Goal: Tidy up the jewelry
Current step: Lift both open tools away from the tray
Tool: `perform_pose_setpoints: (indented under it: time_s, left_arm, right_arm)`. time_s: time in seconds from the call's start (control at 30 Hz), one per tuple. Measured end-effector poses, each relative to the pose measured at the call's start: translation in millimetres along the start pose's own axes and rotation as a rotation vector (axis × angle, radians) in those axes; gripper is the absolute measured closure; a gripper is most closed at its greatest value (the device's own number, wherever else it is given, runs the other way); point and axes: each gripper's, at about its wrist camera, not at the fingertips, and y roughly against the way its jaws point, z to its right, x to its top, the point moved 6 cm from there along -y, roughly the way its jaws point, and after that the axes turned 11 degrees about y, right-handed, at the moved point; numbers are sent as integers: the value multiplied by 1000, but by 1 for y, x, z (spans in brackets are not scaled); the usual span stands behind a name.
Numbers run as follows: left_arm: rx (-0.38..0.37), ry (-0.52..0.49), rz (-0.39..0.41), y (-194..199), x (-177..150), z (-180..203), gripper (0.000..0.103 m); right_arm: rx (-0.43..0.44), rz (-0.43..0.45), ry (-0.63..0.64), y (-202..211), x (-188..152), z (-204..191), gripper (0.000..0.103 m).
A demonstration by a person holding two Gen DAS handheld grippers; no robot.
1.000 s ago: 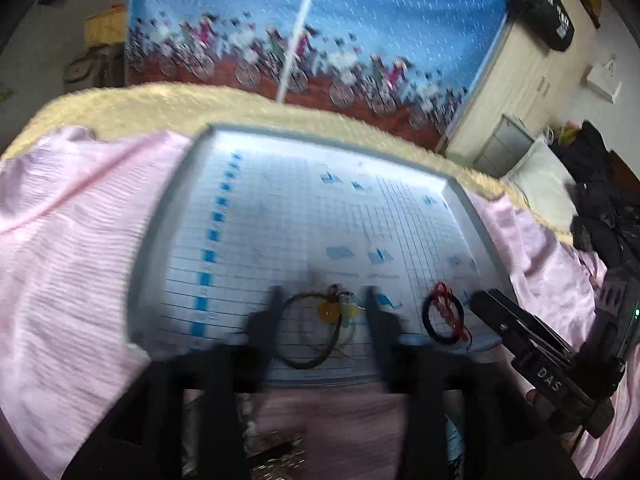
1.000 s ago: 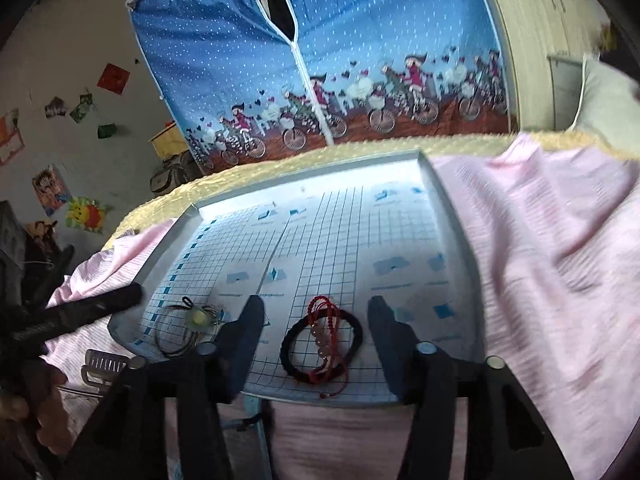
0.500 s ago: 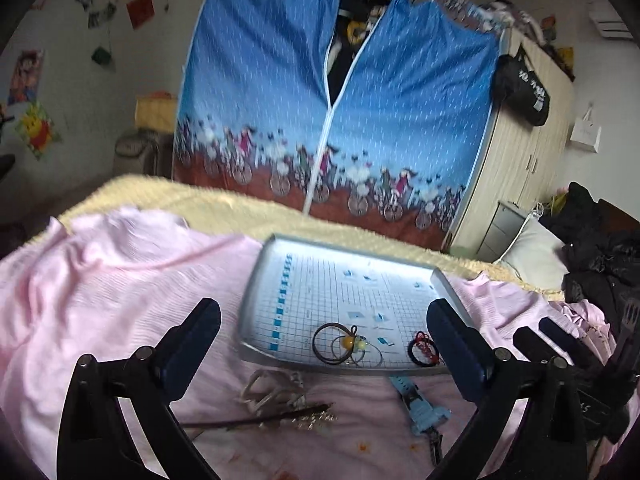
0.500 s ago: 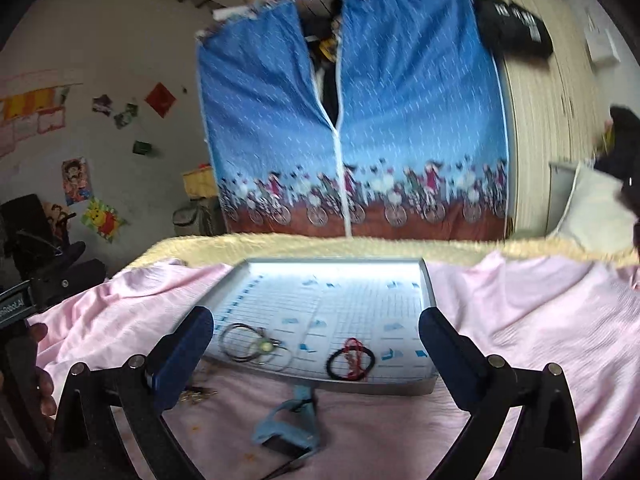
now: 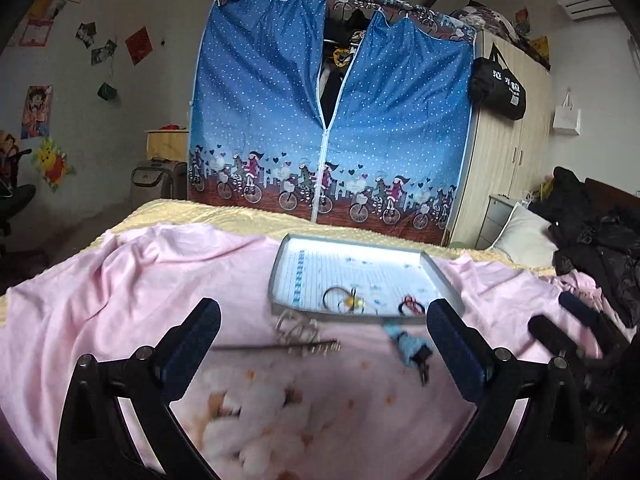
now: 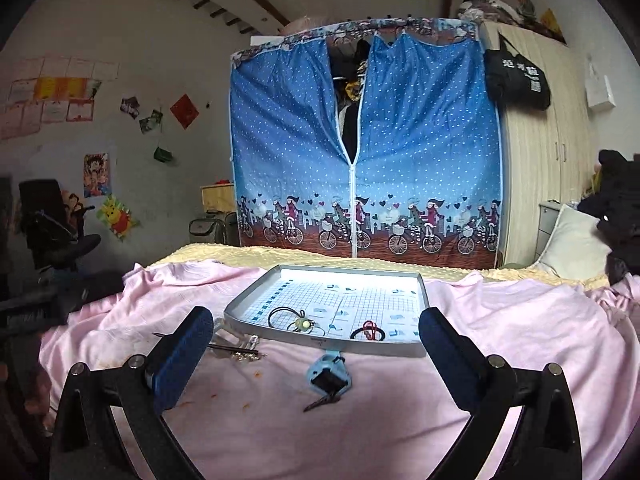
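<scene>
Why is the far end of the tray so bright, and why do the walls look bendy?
Right wrist view: the tray gleams white along its far rim from glare. Left wrist view: the same glare, and the hairpin on the pink sheet looks smeared by blur. Both views: the fisheye lens curves the walls.

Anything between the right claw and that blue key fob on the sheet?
Nothing visible. The right claw is open, and the blue key fob lies on bare pink sheet ahead of it, just in front of the tray.
</scene>
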Motion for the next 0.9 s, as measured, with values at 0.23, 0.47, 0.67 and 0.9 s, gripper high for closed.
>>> perform_pose_setpoints:
  time_s: [0.23,0.47,0.67,0.9]
  left_arm:
    - [98,-43,5,31,-37,-22,2]
    - [101,-14,-88,24,-51,-35,2]
    - [100,-29,-146,17,-70,-40,2]
    - [106,-28,-203,5,-83,-44,2]
  right_arm:
    - [-24,-32,-23,19,-14,-10,0]
    - [-4,-157,-34,0,-35,-18,0]
    - [5,-264,-41,-17,-57,-21,0]
    - [6,-328,-55,-26,-69,-18,0]
